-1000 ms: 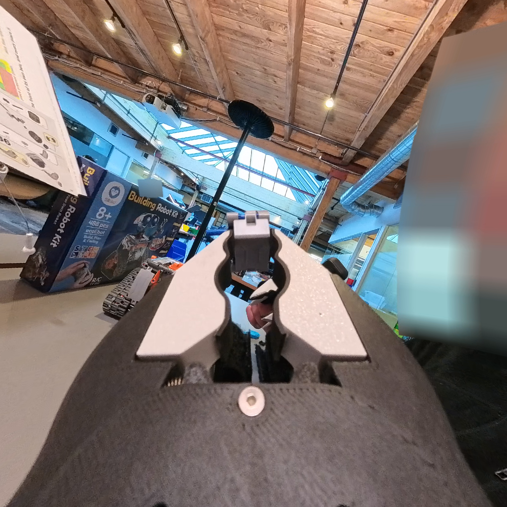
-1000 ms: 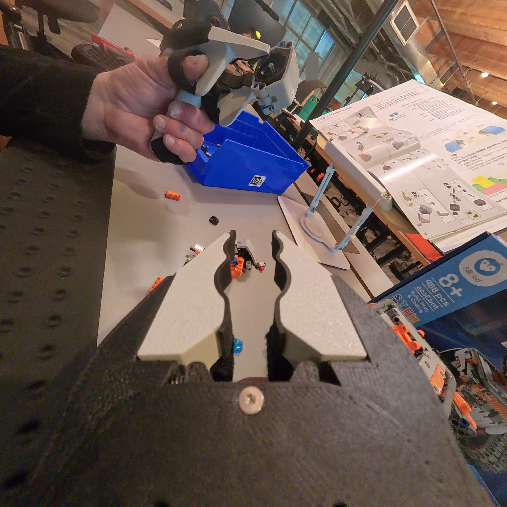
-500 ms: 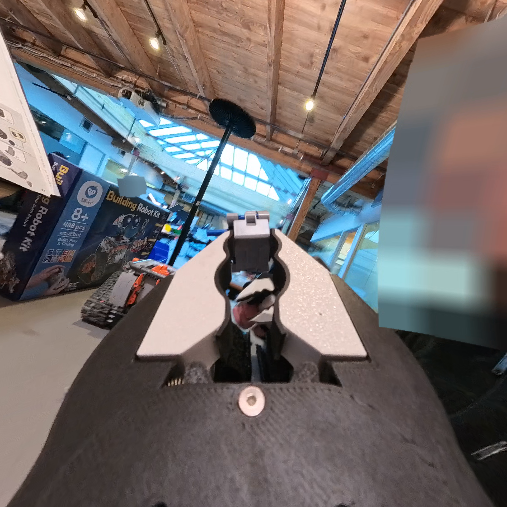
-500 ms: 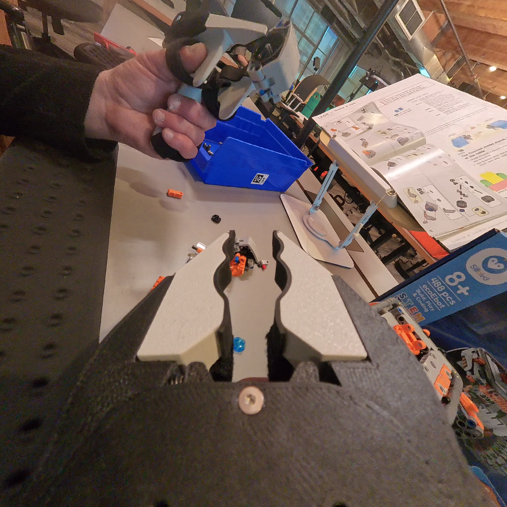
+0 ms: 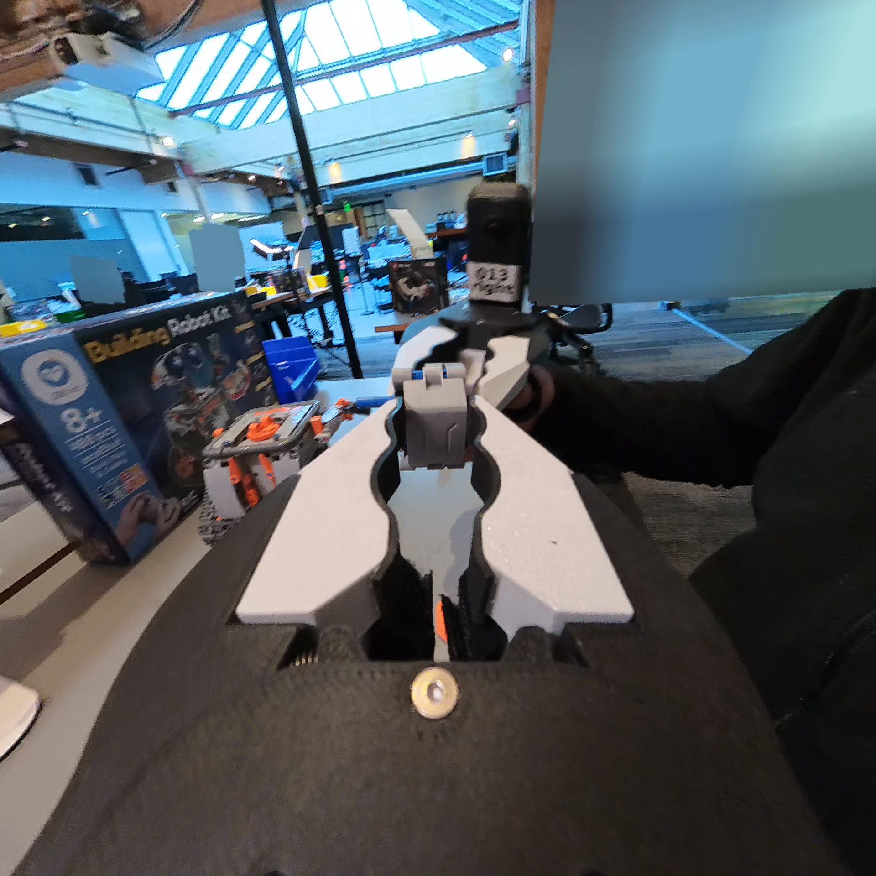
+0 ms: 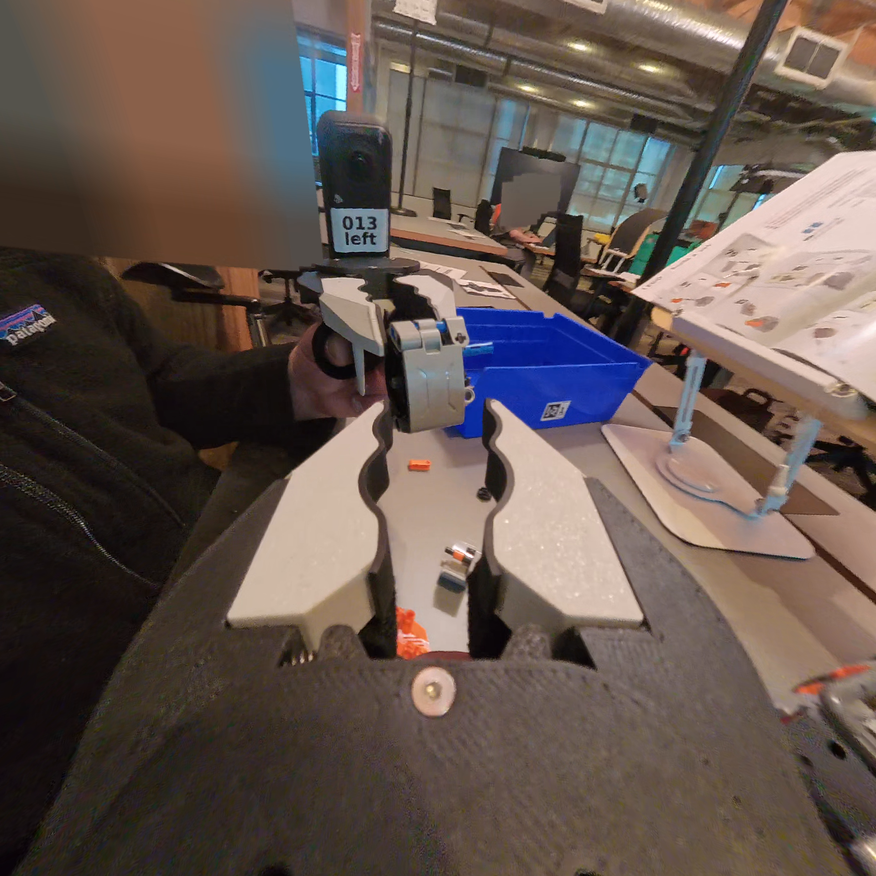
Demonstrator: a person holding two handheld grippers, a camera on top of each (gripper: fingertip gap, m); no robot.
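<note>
My left gripper (image 5: pixel 433 426) is shut on a grey brick assembly with blue pins (image 5: pixel 433 422) and holds it above the table. In the right wrist view the left gripper (image 6: pixel 398 327) faces me, with the assembly (image 6: pixel 431 379) at its front. My right gripper (image 6: pixel 438 412) is open and empty. Its fingertips (image 6: pixel 381 417) sit just below and on either side of the assembly; I cannot tell whether they touch. The right gripper (image 5: pixel 462 355) also shows in the left wrist view just behind the assembly, held by a hand in a black sleeve.
A blue bin (image 6: pixel 545 374) stands behind the assembly. An instruction booklet (image 6: pixel 782 284) rests on a white stand (image 6: pixel 701 483) at right. Small loose pieces (image 6: pixel 419 465) lie on the table. A tracked robot model (image 5: pixel 265 450) and its box (image 5: pixel 95 426) stand at left. The tips of both grippers are at nearly the same place.
The left gripper has tipped down from facing the ceiling to level. The right gripper has swung up toward it, so the two now face each other with the assembly between them.
</note>
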